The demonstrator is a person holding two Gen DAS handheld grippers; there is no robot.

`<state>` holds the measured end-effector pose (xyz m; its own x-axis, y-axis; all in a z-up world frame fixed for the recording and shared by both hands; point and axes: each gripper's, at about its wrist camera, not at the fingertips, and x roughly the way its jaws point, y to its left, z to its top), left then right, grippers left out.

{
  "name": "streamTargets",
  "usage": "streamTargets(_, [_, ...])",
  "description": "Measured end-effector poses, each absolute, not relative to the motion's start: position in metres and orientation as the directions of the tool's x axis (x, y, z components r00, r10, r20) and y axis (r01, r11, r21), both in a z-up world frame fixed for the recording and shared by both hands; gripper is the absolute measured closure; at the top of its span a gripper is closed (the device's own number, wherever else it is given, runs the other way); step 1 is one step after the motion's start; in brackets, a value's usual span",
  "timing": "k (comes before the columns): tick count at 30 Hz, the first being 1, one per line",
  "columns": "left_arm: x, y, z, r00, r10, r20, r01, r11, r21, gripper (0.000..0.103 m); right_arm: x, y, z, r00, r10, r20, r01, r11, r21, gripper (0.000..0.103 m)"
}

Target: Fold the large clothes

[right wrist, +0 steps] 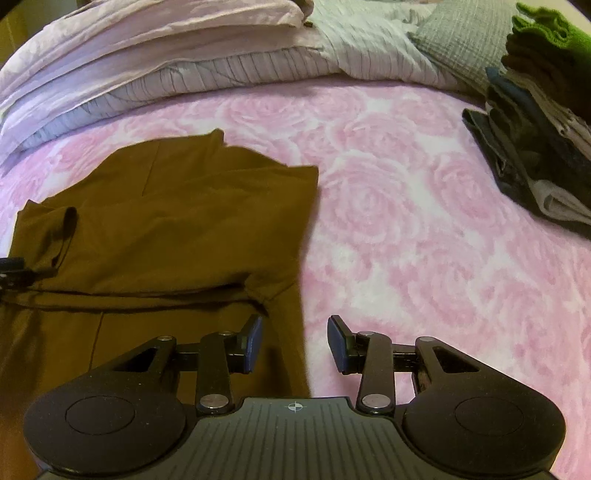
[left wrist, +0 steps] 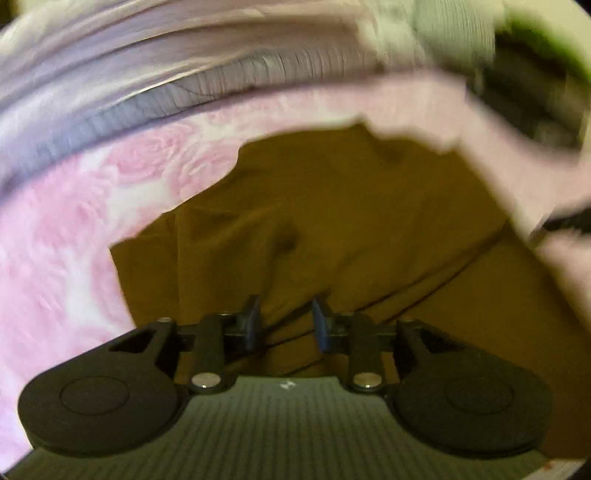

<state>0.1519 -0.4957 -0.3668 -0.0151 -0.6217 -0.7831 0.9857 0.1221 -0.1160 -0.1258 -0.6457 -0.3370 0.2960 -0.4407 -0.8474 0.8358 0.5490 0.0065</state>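
A brown garment (right wrist: 166, 221) lies partly folded on the pink rose-patterned bedspread (right wrist: 406, 240), with a folded edge running across it. My right gripper (right wrist: 295, 343) hovers open at its right edge, the left finger over brown cloth and the right finger over the bedspread. In the blurred left wrist view, the brown garment (left wrist: 332, 221) fills the centre. My left gripper (left wrist: 286, 321) stands open low over it, with a crease of cloth running between the fingers. The left gripper (right wrist: 11, 273) also shows as a black part at the garment's left edge.
Folded pale bedding (right wrist: 166, 62) and a grey pillow (right wrist: 454, 40) lie along the back. A stack of folded dark clothes (right wrist: 535, 155) topped by green cloth (right wrist: 546, 29) sits at the right. A blurred pale shape (left wrist: 498, 147) crosses the left wrist view's right side.
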Motion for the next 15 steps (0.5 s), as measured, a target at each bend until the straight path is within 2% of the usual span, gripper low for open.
streamTargets(2, [0.166, -0.492, -0.354, -0.086, -0.673, -0.735, 0.96, 0.142, -0.243, 0.077, -0.124, -0.651, -0.336, 0.325, -0.446, -0.834, 0.825, 0.564, 0.02, 0.067])
streamTargets(4, [0.176, -0.5, -0.348, -0.075, -0.709, -0.701, 0.945, 0.174, -0.277, 0.077, -0.118, -0.657, -0.333, 0.38, -0.45, -0.809, 0.805, 0.591, 0.049, 0.067])
streamTargets(8, [0.185, -0.535, -0.371, 0.029, -0.679, -0.734, 0.953, 0.241, -0.185, 0.079, -0.091, -0.677, -0.337, 0.513, -0.459, -0.726, 0.741, 0.664, 0.104, 0.067])
streamTargets(10, [0.187, -0.548, -0.395, 0.076, -0.611, -0.788, 0.95, 0.285, -0.13, 0.08, -0.071, -0.689, -0.346, 0.556, -0.458, -0.693, 0.713, 0.692, 0.115, 0.067])
streamTargets(11, [0.187, -0.553, -0.408, 0.095, -0.587, -0.804, 0.949, 0.297, -0.104, 0.08, -0.063, -0.696, -0.354, 0.555, -0.447, -0.702, 0.706, 0.699, 0.114, 0.067])
streamTargets(14, [0.183, -0.55, -0.399, 0.103, -0.591, -0.8, 0.955, 0.285, -0.087, 0.081, -0.049, -0.717, -0.391, 0.449, -0.369, -0.814, 0.706, 0.705, 0.071, 0.068])
streamTargets(15, [0.187, -0.549, -0.391, 0.086, -0.596, -0.799, 0.95, 0.289, -0.114, 0.081, -0.053, -0.718, -0.386, 0.474, -0.364, -0.802, 0.693, 0.716, 0.084, 0.068])
